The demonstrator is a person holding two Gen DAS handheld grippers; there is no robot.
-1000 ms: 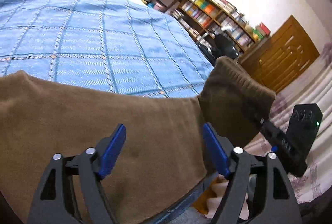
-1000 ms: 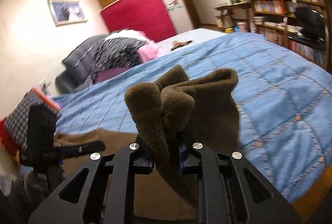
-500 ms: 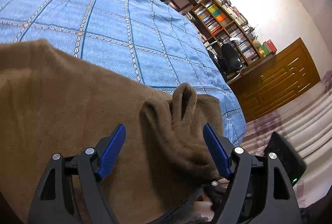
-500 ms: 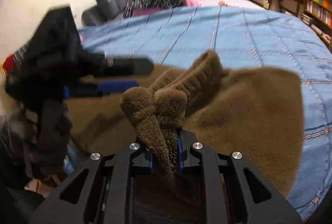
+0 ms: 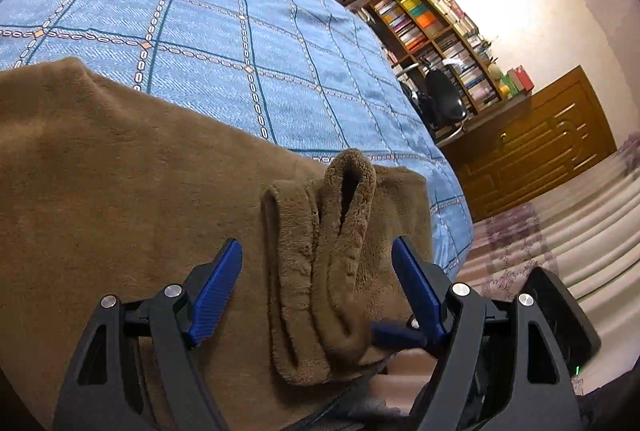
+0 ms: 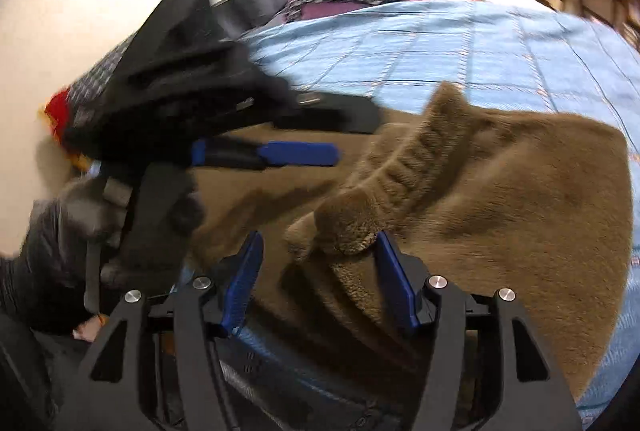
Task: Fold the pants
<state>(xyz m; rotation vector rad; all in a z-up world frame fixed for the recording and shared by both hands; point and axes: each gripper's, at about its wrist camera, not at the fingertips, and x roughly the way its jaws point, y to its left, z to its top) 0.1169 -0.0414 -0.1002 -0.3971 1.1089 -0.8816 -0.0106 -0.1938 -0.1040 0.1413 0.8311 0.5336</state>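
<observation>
Pants (image 5: 120, 191) at bedspread (image 5: 240, 31) edge; right gripper (image 6: 318, 271) jaws opening

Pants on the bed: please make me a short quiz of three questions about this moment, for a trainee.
1. True or false: the brown pants lie on a blue checked bedcover.
2. The bunched cuff sits between the pads of which gripper?
A. only the left gripper
B. only the right gripper
C. both, each seen in its own view
3. Fill in: against the far wall, next to the wooden door, stands a ____ full of books.

Key
1. True.
2. C. Neither gripper presses on it; the right jaws are opening.
3. Bookshelf.
</observation>
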